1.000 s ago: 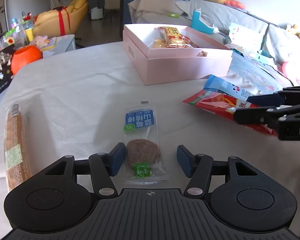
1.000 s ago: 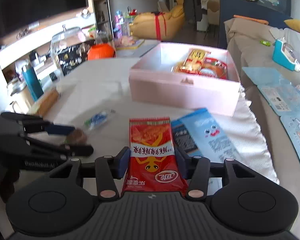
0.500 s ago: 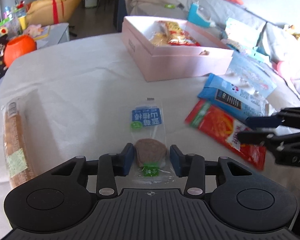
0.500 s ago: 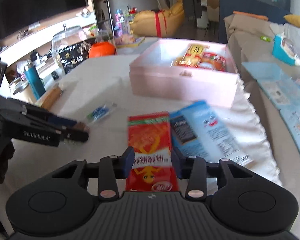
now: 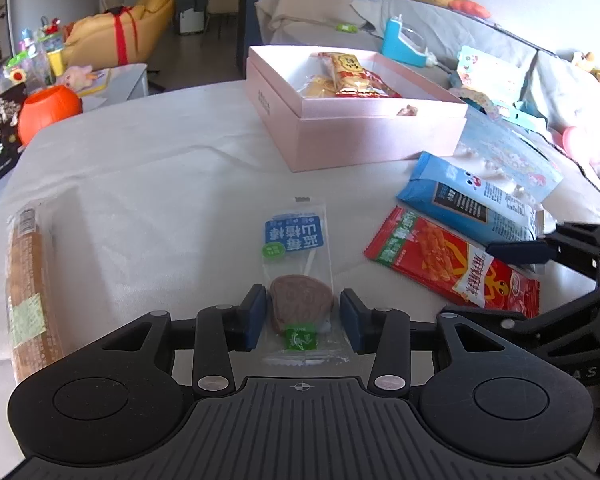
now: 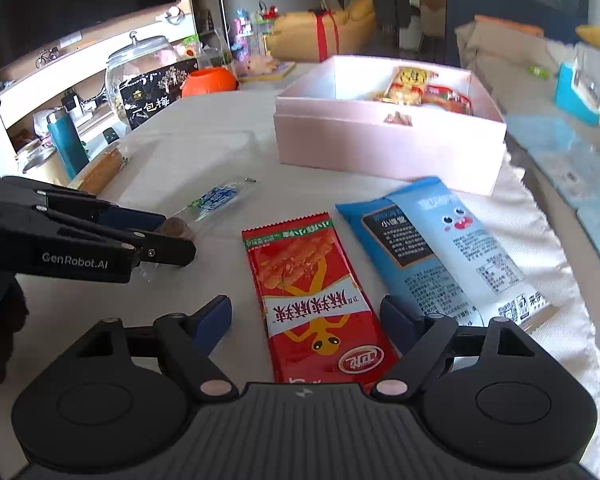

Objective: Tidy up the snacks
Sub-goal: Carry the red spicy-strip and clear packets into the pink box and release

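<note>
A clear lollipop packet (image 5: pixel 296 240) with a blue label lies flat on the white tablecloth. My left gripper (image 5: pixel 302 316) has its pads against the wrapper on both sides of the brown disc, and its jaws are opening slightly. The right wrist view shows that left gripper (image 6: pixel 172 236) around the disc. A red snack packet (image 6: pixel 312 288) lies flat between the wide jaws of my right gripper (image 6: pixel 306 320), which are opening and touch nothing. A blue snack packet (image 6: pixel 440 248) lies right of it. The open pink box (image 6: pixel 388 140) behind them holds several snacks.
A long wrapped bread stick (image 5: pixel 28 280) lies near the table's left edge. An orange pumpkin pot (image 5: pixel 48 108), a glass jar (image 6: pixel 140 64) and a teal bottle (image 6: pixel 66 144) stand beyond that edge. Blue printed sheets (image 5: pixel 508 160) lie on the sofa at the right.
My left jaws closed from wide onto the lollipop packet. My right jaws, shut on the red packet before, have spread wide and the packet now lies free on the cloth.
</note>
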Motion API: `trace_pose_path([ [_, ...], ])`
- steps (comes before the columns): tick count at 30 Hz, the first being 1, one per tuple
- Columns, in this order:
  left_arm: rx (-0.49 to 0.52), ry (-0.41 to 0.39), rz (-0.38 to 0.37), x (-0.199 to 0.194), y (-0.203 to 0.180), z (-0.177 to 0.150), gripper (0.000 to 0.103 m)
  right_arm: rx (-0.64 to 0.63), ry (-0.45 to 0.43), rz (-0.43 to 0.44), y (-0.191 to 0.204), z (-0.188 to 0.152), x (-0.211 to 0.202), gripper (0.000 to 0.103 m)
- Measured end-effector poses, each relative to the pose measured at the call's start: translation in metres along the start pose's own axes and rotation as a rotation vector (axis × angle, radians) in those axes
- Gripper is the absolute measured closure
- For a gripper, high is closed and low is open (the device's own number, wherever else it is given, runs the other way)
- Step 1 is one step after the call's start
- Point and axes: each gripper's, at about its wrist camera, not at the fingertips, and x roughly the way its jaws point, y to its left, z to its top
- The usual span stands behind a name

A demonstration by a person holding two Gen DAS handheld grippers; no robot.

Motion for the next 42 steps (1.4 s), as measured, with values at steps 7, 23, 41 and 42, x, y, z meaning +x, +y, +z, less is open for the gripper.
trace_pose_path([
  [7,0.044,-0.012,-0.002,-0.002,-0.001,-0.004,0.057,-0.039,-0.012,-0.014,0.004,0.006,0.001,0.052],
  [23,-0.014,-0.176,-0.012,-0.034,-0.011,-0.001,0.063,0.070,-0.067,0.059,-0.020,0.019,-0.038,0.056],
  [41,-0.162,-0.178,-0.213,0.044,0.029,0.183,0.061,0.023,-0.235,-0.170,-0.070,0.193,-0.011,0.023],
  [42,-0.183,-0.158,-0.228,0.044,0.035,0.178,0.061,0.037,-0.208,-0.175,-0.074,0.193,-0.003,0.023],
])
